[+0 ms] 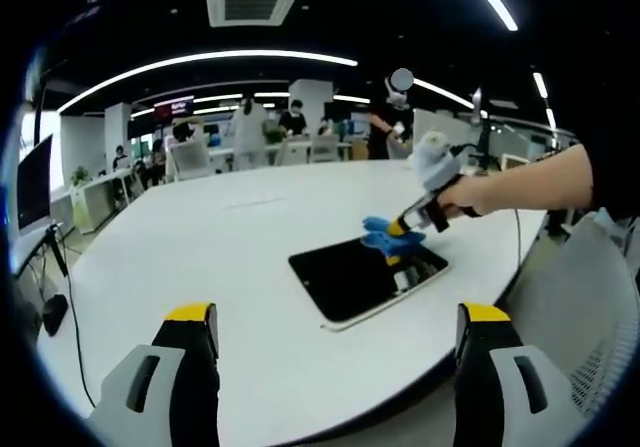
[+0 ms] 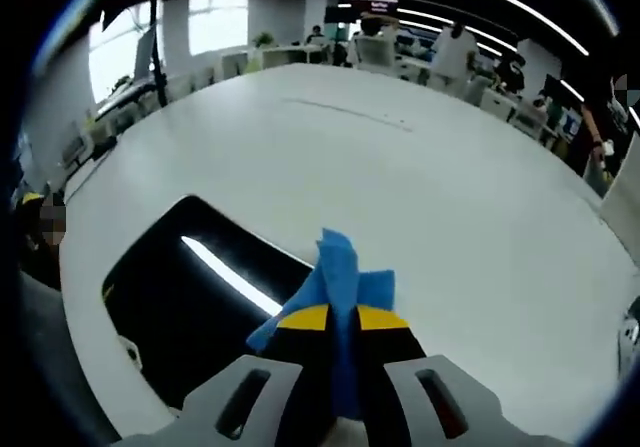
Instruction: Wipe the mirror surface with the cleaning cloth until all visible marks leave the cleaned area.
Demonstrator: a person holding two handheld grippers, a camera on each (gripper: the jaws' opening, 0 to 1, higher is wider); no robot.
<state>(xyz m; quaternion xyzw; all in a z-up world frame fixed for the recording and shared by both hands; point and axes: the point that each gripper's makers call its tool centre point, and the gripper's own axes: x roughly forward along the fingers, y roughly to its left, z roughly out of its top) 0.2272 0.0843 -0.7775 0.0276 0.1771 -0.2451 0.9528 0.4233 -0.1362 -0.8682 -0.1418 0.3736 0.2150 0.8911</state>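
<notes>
Broad white oval table [image 1: 220,237] carries a dark rectangular mirror [image 1: 362,277] near its edge. Right gripper [image 2: 341,319] clenched on a crumpled blue cleaning cloth [image 2: 345,277], pressed to the mirror. Left gripper [image 1: 338,312] jaws spread, holding nothing.

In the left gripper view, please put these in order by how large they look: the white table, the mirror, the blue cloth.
1. White table, by far the largest.
2. Mirror, a dark slab lying on it.
3. Blue cloth, small, held by the right gripper at the mirror's far edge.
</notes>
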